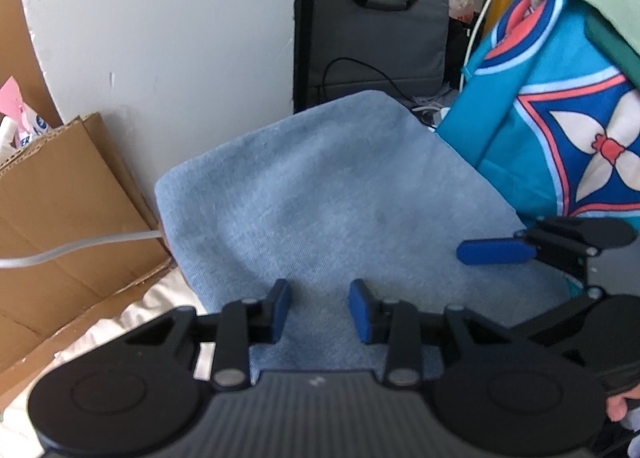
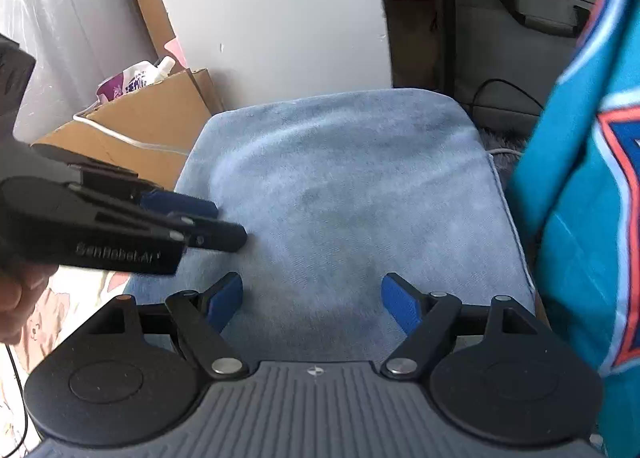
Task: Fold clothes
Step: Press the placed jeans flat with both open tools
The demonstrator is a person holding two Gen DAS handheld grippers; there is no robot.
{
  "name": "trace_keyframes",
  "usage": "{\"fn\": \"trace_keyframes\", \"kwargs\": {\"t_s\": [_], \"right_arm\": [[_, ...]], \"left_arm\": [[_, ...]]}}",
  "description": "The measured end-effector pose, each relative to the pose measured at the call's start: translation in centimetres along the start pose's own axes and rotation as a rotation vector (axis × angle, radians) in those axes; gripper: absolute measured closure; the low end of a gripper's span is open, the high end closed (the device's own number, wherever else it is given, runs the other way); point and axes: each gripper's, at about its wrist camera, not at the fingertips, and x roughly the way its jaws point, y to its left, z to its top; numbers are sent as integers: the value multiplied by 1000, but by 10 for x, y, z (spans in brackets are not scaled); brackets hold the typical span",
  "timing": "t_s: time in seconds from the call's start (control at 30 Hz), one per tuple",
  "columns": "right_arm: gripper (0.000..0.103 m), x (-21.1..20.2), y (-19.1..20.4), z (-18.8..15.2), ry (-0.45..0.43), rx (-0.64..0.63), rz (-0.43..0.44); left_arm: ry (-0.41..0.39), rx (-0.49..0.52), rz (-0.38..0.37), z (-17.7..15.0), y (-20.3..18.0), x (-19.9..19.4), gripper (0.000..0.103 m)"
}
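Across the middle of both views lies a folded light-blue cloth (image 1: pixel 320 194), flat and smooth. At the bottom of the left wrist view the left gripper (image 1: pixel 320 308) hangs over its near edge, jaws parted with nothing between them. Likewise the right gripper (image 2: pixel 312 304) stands wide apart, empty, beside a teal patterned fabric (image 2: pixel 580 178) at right.

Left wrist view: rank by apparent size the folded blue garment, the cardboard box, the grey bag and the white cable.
1. Folded blue garment
2. Cardboard box, partly cropped
3. Grey bag, farther away, so unsure
4. White cable
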Motion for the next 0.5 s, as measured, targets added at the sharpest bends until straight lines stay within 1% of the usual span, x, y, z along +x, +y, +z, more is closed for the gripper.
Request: {"fn": "trace_keyframes", "kwargs": {"t_s": [0.13, 0.3, 0.43, 0.5], "right_arm": [[21, -11, -7, -14, -14, 11, 3], [22, -28, -10, -33, -26, -22, -17], [23, -41, -15, -50, -6, -50, -47], [26, -48, -18, -59, 9, -47, -50]], "left_arm": [[0, 13, 16, 1, -6, 3, 65], [-2, 4, 13, 1, -4, 4, 65], [16, 2, 11, 3, -3, 6, 65], [17, -5, 20, 5, -3, 7, 65]]}}
